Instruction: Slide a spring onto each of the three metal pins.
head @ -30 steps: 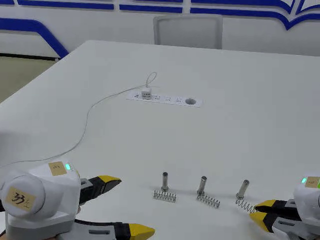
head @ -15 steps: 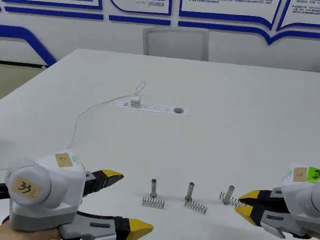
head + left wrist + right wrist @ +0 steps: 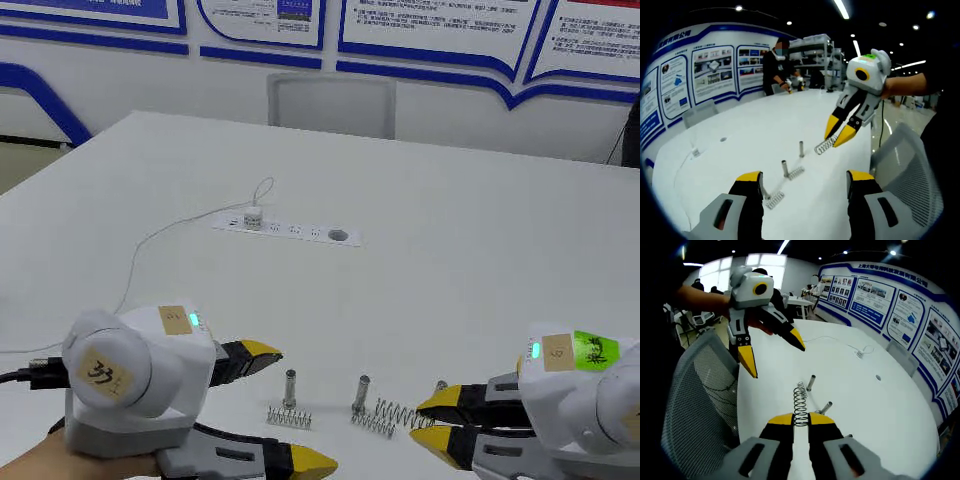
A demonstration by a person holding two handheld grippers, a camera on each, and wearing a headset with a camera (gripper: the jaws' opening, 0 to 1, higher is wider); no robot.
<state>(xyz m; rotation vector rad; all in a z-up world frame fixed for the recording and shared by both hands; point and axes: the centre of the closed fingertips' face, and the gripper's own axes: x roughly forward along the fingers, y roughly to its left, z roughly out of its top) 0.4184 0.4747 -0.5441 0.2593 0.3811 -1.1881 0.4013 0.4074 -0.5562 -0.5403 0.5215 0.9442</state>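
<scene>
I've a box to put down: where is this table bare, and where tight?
Bare: the table right of the power strip, and the band between strip and pins. A cable crosses the left. Tight: the near edge, with pins, loose springs, the open left claw and the right claw gripping a spring.

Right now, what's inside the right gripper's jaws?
A spring, one end pinched by the right gripper, the rest sticking out. The pinched coils are hidden by the jaw tips.

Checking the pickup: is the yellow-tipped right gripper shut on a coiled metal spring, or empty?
Shut on it: the yellow-tipped right gripper pinches one end of the coiled metal spring between its tips.
</scene>
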